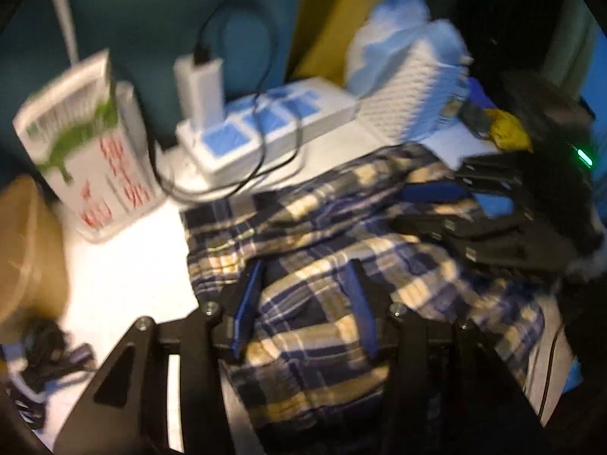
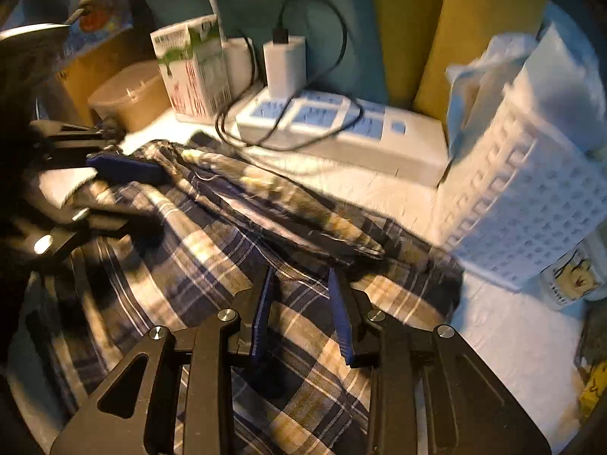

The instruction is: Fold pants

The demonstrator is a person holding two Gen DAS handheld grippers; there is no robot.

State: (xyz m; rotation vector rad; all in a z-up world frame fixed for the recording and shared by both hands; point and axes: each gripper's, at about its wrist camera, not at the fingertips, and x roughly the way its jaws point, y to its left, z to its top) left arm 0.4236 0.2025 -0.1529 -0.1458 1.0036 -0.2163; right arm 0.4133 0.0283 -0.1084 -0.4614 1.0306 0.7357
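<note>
The plaid pants are a soft, rumpled heap of navy, cream and tan checks, bunched up in thick folds over the middle of the white tabletop. Both views are pretty smeary, so fine detail is lost.

The left hand-held gripper has its ribbed blue pads spread apart, with a puffy bulge of fabric sitting between them; I can't tell if the pads actually press on it. The right hand-held gripper is spread too, its fingers over a flatter stretch of the cloth, and nothing is pinched there.

Along the back edge of the tabletop there's a boxy white power strip with pale blue sockets, a chunky white charger plugged in and a thin black cable looping off it. A printed carton stands towards the back left corner, and a white plastic basket with a grid of square holes stands at the right, touching the pants' edge.
</note>
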